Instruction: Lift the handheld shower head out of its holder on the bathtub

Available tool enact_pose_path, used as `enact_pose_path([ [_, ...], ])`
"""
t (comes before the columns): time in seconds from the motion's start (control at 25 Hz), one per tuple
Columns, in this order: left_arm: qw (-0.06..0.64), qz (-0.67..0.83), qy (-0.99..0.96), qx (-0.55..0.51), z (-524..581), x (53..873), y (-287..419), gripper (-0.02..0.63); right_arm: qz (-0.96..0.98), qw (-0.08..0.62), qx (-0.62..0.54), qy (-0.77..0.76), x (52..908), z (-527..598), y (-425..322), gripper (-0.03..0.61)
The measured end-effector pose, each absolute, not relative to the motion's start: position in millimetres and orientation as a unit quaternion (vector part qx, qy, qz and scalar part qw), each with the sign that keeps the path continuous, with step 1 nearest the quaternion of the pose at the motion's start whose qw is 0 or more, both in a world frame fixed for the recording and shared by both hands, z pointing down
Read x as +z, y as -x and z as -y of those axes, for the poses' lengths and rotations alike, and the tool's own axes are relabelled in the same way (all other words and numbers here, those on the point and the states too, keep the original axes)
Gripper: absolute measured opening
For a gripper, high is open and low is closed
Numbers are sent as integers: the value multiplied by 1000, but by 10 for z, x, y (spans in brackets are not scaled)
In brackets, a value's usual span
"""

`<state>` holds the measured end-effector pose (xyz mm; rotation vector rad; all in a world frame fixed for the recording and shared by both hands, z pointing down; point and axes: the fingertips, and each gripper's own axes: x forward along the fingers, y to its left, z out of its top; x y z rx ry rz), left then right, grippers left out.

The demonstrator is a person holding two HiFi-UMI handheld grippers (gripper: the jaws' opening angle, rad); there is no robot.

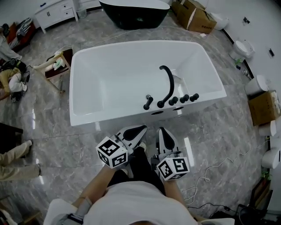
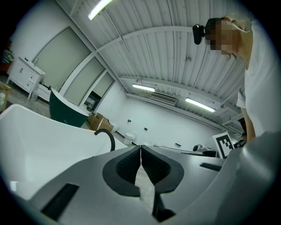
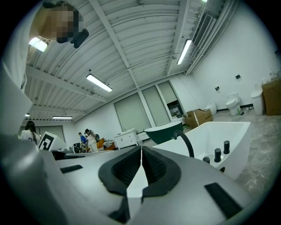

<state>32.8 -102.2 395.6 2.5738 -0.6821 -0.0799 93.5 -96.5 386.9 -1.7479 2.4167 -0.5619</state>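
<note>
The white bathtub [image 1: 83, 88] stands on the grey floor just ahead of me. On its near rim, a short black handheld shower head [image 1: 148, 102] sits in its holder, left of a curved black spout [image 1: 167, 83] and three black knobs [image 1: 184, 98]. My left gripper [image 1: 142, 129] and right gripper [image 1: 161, 131] hover side by side short of that rim, both shut and empty. The left gripper view shows shut pads [image 2: 131, 165], the tub wall [image 2: 35, 140] and the spout [image 2: 107, 136]. The right gripper view shows shut pads [image 3: 151, 165], the spout [image 3: 186, 140] and knobs [image 3: 226, 146].
A dark bathtub [image 1: 134, 13] and cardboard boxes [image 1: 193, 15] stand behind the white tub. Toilets [image 1: 241, 48] and a box [image 1: 263, 107] line the right wall. A wooden stool [image 1: 57, 66] stands left of the tub, a person's legs [image 1: 13, 158] are at far left, and a cable [image 1: 210, 171] crosses the floor.
</note>
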Motion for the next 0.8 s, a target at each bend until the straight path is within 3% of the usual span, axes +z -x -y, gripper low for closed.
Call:
enact_pose_path([
  [0.8,227,291,-929,-20,2154,4064,-848,12,-844,54,-146,513,3834,2125,-1265,24],
])
